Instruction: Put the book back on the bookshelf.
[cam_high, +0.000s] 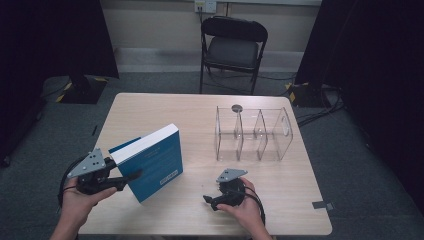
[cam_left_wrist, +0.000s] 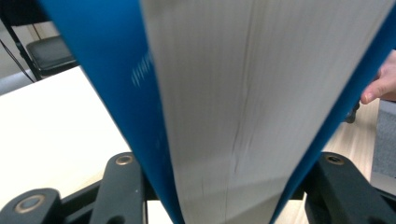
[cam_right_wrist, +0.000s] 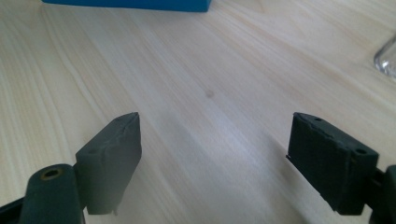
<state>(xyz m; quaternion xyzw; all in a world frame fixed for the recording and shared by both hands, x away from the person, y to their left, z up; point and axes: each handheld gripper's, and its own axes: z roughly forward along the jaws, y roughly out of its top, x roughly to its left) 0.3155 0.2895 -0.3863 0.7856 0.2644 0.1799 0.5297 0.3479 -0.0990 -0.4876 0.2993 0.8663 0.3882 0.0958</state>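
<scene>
A thick blue book (cam_high: 152, 160) stands tilted on its lower edge at the table's front left, page block facing up and to the left. My left gripper (cam_high: 131, 177) reaches in from the left with a jaw on each side of the book (cam_left_wrist: 261, 93). A thin dark gap shows beside the right-hand jaw, so the pads do not clamp it. My right gripper (cam_high: 212, 200) rests low near the front edge, pointing left. It (cam_right_wrist: 212, 140) stands open over bare wood, with a blue corner of the book (cam_right_wrist: 126, 3) farther off.
A clear acrylic organizer (cam_high: 254, 134) with several compartments stands on the right half of the wooden table (cam_high: 200, 115); its edge (cam_right_wrist: 387, 58) shows at the right. A small dark disc (cam_high: 237, 107) lies just behind it. A black folding chair (cam_high: 233, 47) stands beyond the table.
</scene>
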